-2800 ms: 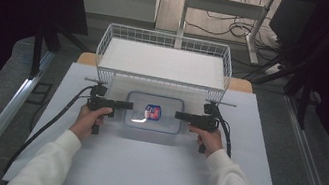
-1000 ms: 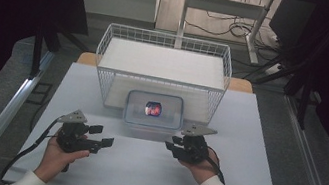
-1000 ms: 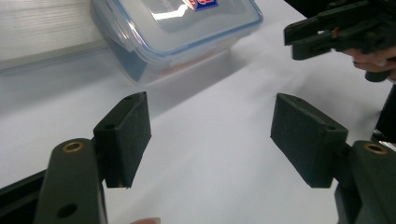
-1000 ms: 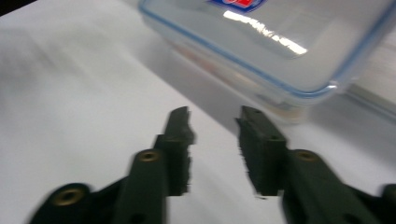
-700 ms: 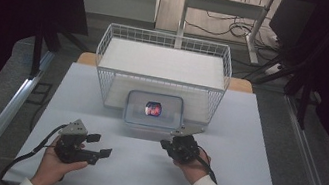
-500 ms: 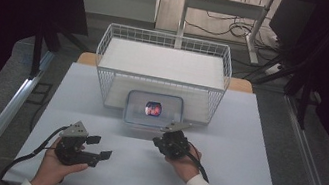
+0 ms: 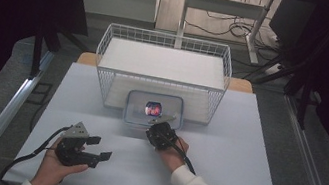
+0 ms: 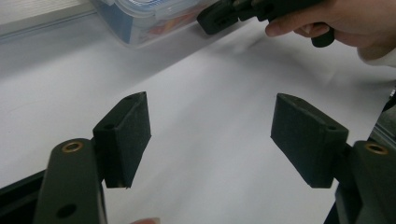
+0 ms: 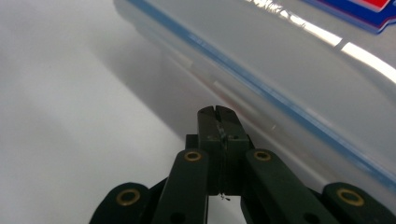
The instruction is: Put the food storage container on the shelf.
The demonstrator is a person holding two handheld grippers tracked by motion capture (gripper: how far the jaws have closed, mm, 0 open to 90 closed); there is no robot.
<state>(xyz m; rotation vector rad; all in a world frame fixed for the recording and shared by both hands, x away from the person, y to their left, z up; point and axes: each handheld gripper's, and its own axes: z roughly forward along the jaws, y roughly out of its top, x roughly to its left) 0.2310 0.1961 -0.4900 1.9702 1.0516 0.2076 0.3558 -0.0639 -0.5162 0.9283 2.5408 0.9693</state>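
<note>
A clear plastic container (image 7: 154, 110) with a blue-edged lid is seen on the white surface (image 7: 244, 151), set against the near side of a white wire basket (image 7: 163, 72) that stands at the far middle of the surface. Something red and blue (image 7: 153, 107) is visible through the container's lid, though what it is cannot be told. The right claw (image 7: 158, 128) is held by the right hand (image 7: 170, 152) just at the container's near edge; in the right gripper view its jaws are seen pressed together with nothing between them, the tips (image 9: 218, 114) pointed at the container's near wall (image 9: 299, 74) and close to it, though whether they touch cannot be told. The left claw (image 7: 101, 148) is held by the left hand (image 7: 56, 168) near the front left of the surface, well apart from the container. In the left gripper view its jaws are seen spread wide over bare surface, with nothing between the pads (image 8: 123, 137), and the container (image 8: 149, 18) and the right claw (image 8: 219, 16) are seen farther off at the top.
</note>
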